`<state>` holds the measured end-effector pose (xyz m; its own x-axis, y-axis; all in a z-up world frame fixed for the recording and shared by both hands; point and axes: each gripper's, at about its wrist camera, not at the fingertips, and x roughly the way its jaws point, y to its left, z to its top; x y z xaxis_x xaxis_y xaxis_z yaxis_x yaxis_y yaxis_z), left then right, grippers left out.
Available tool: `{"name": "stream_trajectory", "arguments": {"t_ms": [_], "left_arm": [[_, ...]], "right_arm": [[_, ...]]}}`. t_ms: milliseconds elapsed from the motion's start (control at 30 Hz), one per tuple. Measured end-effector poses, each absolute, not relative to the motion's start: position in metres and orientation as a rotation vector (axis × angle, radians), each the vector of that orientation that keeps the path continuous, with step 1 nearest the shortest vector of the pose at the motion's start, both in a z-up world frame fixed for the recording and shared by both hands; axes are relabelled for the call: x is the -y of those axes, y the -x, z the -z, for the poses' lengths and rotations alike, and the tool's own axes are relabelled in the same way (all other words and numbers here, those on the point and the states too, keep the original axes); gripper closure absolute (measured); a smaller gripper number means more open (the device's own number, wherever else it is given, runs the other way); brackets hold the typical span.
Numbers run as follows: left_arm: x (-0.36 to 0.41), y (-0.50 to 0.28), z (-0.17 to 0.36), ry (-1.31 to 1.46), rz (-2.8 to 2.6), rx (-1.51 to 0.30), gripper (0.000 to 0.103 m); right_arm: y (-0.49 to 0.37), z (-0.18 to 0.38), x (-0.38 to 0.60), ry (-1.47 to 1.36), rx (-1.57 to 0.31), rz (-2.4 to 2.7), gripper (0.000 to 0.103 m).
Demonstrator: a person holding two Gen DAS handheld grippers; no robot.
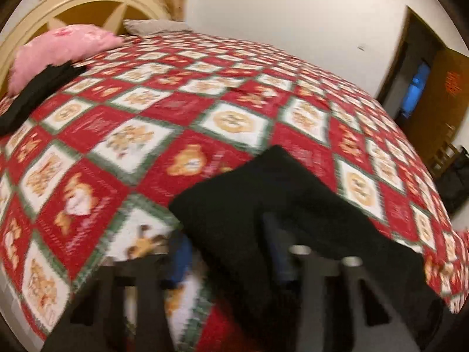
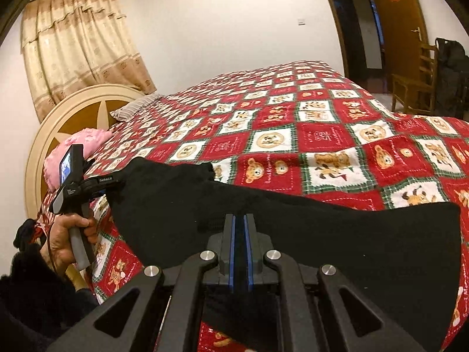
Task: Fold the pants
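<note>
Black pants (image 2: 337,234) lie partly folded on the red teddy-bear bedspread (image 2: 322,140) near the bed's front edge. My right gripper (image 2: 241,220) is shut on the pants' near edge, its blue pads pressed together on the cloth. In the blurred left wrist view the pants (image 1: 263,199) drape over the right finger. My left gripper (image 1: 225,234) has its fingers wide apart, with the left blue pad (image 1: 180,261) bare over the bedspread (image 1: 146,117). The left gripper also shows in the right wrist view (image 2: 111,182), held by a hand at the pants' left end.
A pink pillow (image 1: 58,50) and another black garment (image 1: 32,94) lie at the head of the bed by the round headboard (image 2: 58,123). A grey pillow (image 2: 134,107) lies farther back. A wooden chair (image 2: 413,88) and door (image 2: 395,20) stand to the right.
</note>
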<state>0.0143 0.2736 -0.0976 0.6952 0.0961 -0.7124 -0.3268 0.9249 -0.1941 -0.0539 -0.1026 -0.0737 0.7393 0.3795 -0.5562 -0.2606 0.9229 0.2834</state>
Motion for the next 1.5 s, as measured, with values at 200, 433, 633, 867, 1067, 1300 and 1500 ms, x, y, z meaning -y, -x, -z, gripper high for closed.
{"name": "stream_trajectory", "arguments": {"t_ms": [200,433,633,867,1067,1300,1500], "left_arm": [[-0.254,-0.018,0.092,0.188,-0.292,-0.772,0.076],[-0.257,-0.019,0.092,0.193,-0.297,-0.779,0.076],[-0.256,-0.019,0.093,0.188,-0.301,-0.783,0.077],[-0.253,-0.013,0.08,0.198,-0.274,-0.758,0.08],[-0.231,0.002,0.046,0.178,-0.192,-0.662,0.08],[-0.173,0.019,0.015,0.072,-0.013,-0.551,0.08],[-0.11,0.046,0.007,-0.079,0.175,-0.459,0.08]], "right_arm": [[0.058,0.071,0.11,-0.211,-0.636,-0.323,0.097],[0.056,0.079,0.112,-0.223,-0.677,-0.298,0.097],[0.053,0.086,0.12,-0.257,-0.708,-0.262,0.097],[0.054,0.084,0.133,-0.298,-0.692,-0.213,0.096],[0.062,0.08,0.163,-0.404,-0.639,-0.138,0.044],[0.069,0.076,0.184,-0.477,-0.608,-0.119,0.044],[0.067,0.078,0.183,-0.483,-0.618,-0.129,0.044]]}}
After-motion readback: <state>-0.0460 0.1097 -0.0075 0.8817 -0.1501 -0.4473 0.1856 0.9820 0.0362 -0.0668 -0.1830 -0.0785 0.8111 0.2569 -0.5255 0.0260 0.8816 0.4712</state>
